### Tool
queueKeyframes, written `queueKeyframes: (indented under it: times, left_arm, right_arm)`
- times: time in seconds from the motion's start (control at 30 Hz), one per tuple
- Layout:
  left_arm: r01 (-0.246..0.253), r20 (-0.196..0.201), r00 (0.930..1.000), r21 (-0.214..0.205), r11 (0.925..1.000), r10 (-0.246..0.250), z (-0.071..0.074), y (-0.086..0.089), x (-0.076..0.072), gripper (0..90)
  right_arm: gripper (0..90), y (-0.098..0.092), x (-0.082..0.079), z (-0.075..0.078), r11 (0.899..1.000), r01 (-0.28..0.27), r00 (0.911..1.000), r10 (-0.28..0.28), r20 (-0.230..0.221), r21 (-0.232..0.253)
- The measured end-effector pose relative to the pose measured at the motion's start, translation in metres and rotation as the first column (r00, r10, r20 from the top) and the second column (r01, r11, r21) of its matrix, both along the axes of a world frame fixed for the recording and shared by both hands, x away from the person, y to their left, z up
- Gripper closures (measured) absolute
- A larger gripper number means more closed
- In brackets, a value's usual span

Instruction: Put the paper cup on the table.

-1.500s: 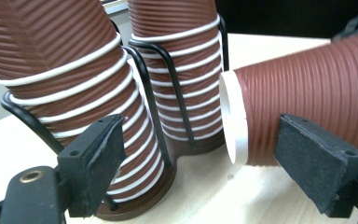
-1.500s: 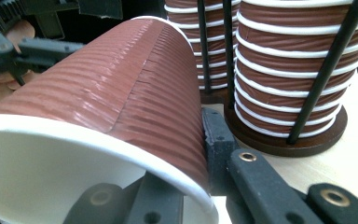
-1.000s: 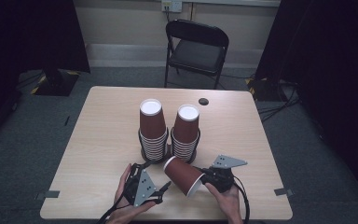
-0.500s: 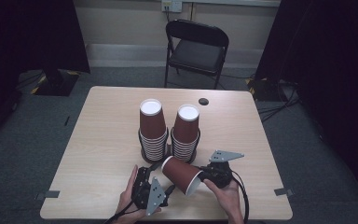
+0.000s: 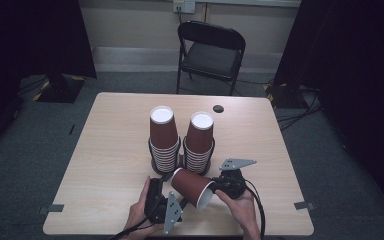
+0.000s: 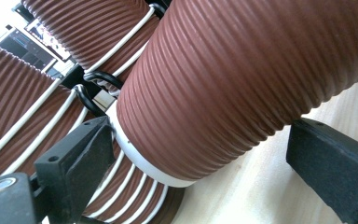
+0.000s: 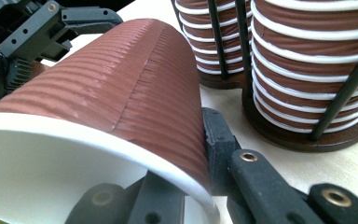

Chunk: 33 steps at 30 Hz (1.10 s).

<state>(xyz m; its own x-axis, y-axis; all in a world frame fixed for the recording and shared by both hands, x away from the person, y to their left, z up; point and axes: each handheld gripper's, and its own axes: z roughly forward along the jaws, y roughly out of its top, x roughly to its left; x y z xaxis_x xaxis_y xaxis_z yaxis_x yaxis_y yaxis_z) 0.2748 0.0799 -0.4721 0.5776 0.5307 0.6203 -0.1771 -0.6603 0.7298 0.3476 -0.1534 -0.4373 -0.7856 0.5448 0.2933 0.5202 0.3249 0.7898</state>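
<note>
While the right gripper [image 5: 219, 189] pinches the ribbed paper cup [image 5: 192, 186] rim at lower centre, left gripper [image 5: 166, 192], jaws just opened around its base, apparently untouching, should close squarely.

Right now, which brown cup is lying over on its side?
The loose cup in front of the two upright stacks, pinched at its white rim by the right claw.

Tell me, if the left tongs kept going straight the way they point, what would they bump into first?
Probably the tipped brown cup. It lies between the open left tongs, just opened. Behind it stand the cup stacks, though depth is hard to judge.
</note>
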Motion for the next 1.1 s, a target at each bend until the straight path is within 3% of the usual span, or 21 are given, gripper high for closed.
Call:
queueKeyframes:
  times: [0.1,0.2,0.27,0.53,0.73,0.8,1.03,1.1]
  left_arm:
    - [-0.003,0.007,1.0,0.043,0.9991,0.002,0.002,-0.005,0.0,2.5]
    - [-0.001,0.014,0.9999,0.039,0.9992,0.0,0.001,-0.006,0.0,1.9]
    - [-0.002,0.016,0.9999,0.07,0.9976,0.001,0.0,-0.008,0.0,0.2]
    - [0.03,0.025,0.9992,0.085,0.996,-0.032,-0.001,-0.016,-0.002,2.9]
    - [0.058,0.05,0.9968,0.084,0.9948,-0.063,0.004,-0.023,-0.004,5.4]
    - [0.062,0.046,0.9968,0.062,0.9961,-0.065,0.004,-0.025,-0.004,5.9]
    - [0.076,0.042,0.9961,0.053,0.9957,-0.078,0.005,-0.032,-0.004,5.5]
    - [0.076,0.048,0.9957,0.051,0.9958,-0.079,0.006,-0.034,-0.004,6.0]
  right_arm:
    - [86.0,0.005,0.002,0.001,1.0,-0.014,0.9998,0.014,-0.011,-0.006]
    - [86.1,0.007,0.003,0.002,1.0,-0.012,0.9999,0.012,-0.012,-0.014]
    - [86.2,0.01,0.003,0.0,1.0,-0.023,0.9996,0.023,-0.016,-0.011]
    - [86.9,0.019,0.005,-0.004,0.999,-0.04,0.9988,0.04,-0.028,-0.009]
    - [87.8,0.026,0.009,-0.007,0.999,-0.034,0.9983,0.034,-0.048,0.005]
    - [87.7,0.027,0.009,-0.007,0.999,-0.036,0.998,0.037,-0.051,0.019]
    - [87.6,0.033,0.01,-0.01,0.999,-0.046,0.9964,0.046,-0.071,0.005]
    - [87.6,0.036,0.009,-0.011,0.998,-0.053,0.9964,0.052,-0.067,-0.018]
